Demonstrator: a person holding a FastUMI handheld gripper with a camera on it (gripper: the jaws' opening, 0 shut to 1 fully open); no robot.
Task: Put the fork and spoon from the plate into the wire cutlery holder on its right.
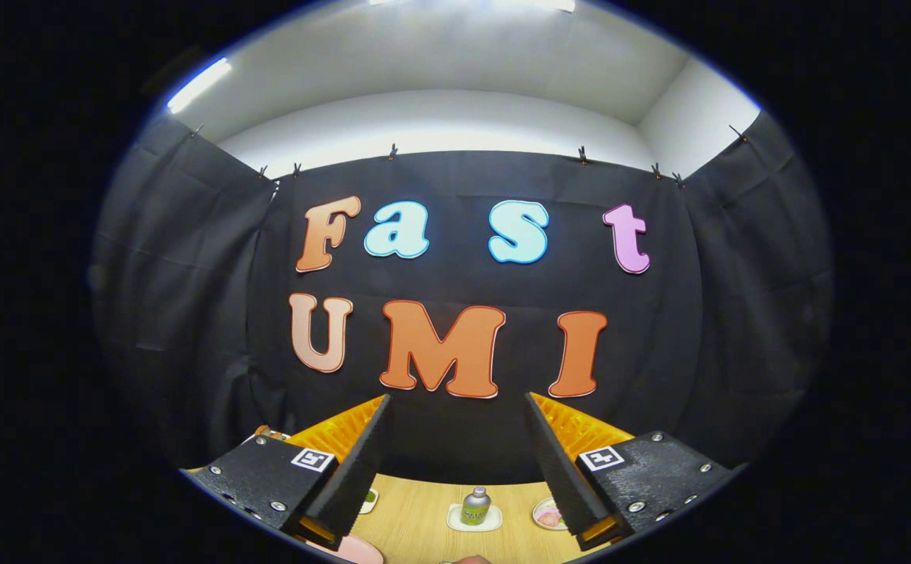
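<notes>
Between spread claw fingers: small round-shouldered bottle on wood-grain table

Handheld two-finger gripper: each finger is a long wedge-shaped bar with a ribbed inner face, mounted on a flat black block with silver screws. Each block carries a small square black-and-white marker tag; fingers stand wide apart.

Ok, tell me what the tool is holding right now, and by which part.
Nothing. The tool is open, its fingers spread wide with only the wooden table and a small bottle beyond them.
</notes>
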